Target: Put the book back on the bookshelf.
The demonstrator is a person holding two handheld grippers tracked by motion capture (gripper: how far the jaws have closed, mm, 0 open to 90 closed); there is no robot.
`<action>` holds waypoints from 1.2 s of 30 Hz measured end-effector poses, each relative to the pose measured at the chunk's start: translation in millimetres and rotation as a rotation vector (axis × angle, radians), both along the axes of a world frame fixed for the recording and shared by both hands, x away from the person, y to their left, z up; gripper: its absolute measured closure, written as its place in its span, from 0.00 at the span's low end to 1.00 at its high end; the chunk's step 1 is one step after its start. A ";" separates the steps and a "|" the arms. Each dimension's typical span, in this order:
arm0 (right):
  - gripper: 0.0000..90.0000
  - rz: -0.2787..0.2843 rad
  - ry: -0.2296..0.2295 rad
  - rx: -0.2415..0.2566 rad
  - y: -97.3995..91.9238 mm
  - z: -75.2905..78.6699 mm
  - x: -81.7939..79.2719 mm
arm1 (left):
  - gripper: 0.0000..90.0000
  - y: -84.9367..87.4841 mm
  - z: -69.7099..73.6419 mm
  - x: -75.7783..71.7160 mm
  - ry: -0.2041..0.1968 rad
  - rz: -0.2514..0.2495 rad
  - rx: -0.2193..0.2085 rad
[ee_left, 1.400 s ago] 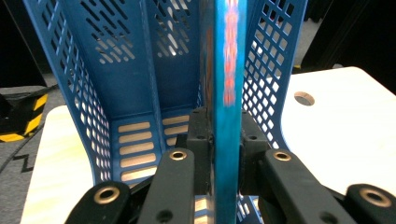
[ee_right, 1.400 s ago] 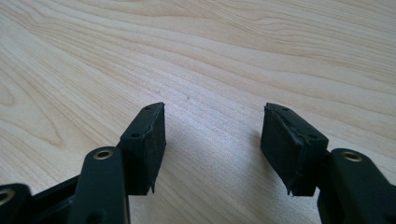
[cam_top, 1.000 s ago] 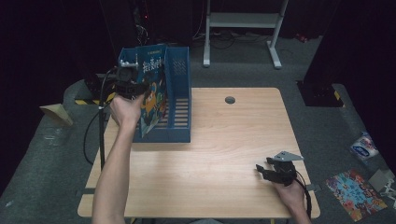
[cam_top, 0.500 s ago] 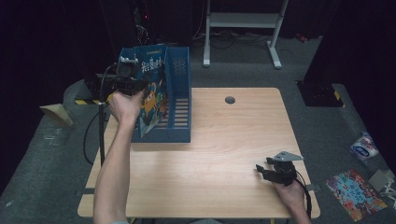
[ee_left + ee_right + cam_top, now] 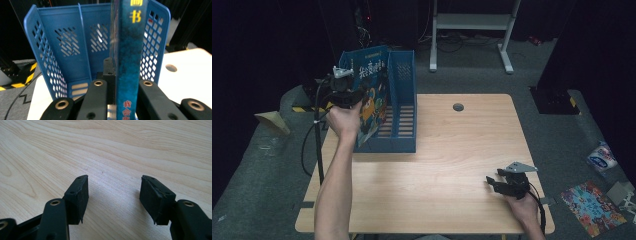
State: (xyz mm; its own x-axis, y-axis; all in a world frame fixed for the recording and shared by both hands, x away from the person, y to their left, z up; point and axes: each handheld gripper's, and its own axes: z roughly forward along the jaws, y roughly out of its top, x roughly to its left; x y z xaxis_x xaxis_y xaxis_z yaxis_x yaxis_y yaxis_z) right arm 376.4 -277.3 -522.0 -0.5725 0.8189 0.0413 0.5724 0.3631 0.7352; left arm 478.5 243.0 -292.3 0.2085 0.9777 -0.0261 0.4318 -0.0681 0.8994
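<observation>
Tongs [image 5: 117,100] clamp glossy flat book [image 5: 127,62] inside perforated plastic rack [image 5: 50,62].

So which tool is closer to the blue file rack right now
Left. The left tool is shut on a book at the blue file rack; the right tool rests open, far away at the table's near right corner.

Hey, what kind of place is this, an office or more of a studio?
Probably a recording studio or lab: black curtains ring one wooden table, with cables and equipment behind and a white stand.
</observation>
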 end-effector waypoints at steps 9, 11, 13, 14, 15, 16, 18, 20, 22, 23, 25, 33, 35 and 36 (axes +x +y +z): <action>0.45 0.001 -0.001 0.000 -0.2 0.0 0.2 | 0.92 -1.4 -9.8 -6.5 -0.114 0.038 -0.055; 0.45 0.000 -0.001 0.001 -0.4 0.0 0.2 | 0.92 -4.4 -12.4 -7.2 -0.145 0.048 -0.053; 0.45 0.000 0.000 0.001 -0.4 0.0 0.2 | 0.92 -8.4 -14.1 -7.9 -0.172 0.057 -0.041; 0.45 0.000 -0.001 0.001 -0.4 0.0 0.2 | 0.92 -10.7 -15.0 -8.2 -0.190 0.061 -0.035; 0.45 0.000 -0.001 0.000 -0.3 0.0 0.2 | 0.92 -12.1 -15.6 -8.3 -0.200 0.064 -0.041; 0.45 0.000 -0.001 0.000 -0.3 0.0 0.1 | 0.92 -13.1 -16.8 -7.9 -0.216 0.067 -0.051; 0.45 0.000 -0.001 0.000 -0.3 0.0 0.2 | 0.92 -14.4 -19.1 -6.3 -0.229 0.070 -0.069; 0.45 0.000 -0.001 0.000 -0.3 0.0 0.1 | 0.92 -17.4 -22.5 -4.9 -0.243 0.080 -0.070; 0.45 0.000 -0.002 -0.001 -0.1 0.0 -0.1 | 0.92 -20.2 -27.3 -3.9 -0.265 0.092 -0.066; 0.45 0.000 -0.003 -0.002 -0.1 0.0 -0.1 | 0.92 -20.6 -29.4 -2.5 -0.266 0.095 -0.074; 0.44 0.000 -0.002 -0.001 -0.1 0.0 -0.1 | 0.92 -20.1 -34.1 1.2 -0.255 0.093 -0.089; 0.45 -0.001 -0.002 0.000 0.3 -0.1 -0.3 | 0.92 -21.3 -36.6 9.7 -0.202 0.079 -0.078; 0.45 0.000 -0.002 -0.001 0.1 -0.1 -0.3 | 0.91 -20.5 -33.2 10.8 -0.176 0.071 -0.067; 0.45 0.002 -0.005 -0.002 0.1 -0.2 -0.1 | 0.91 -19.9 -31.4 11.4 -0.162 0.066 -0.059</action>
State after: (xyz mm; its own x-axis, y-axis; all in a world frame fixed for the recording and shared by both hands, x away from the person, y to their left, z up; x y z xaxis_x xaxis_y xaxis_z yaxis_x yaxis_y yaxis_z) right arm 376.3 -277.2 -522.1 -0.5744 0.8177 0.0368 0.5682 0.3660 0.7370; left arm 490.0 223.0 -323.7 0.1501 0.9871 -0.0555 0.2830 0.0109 0.9591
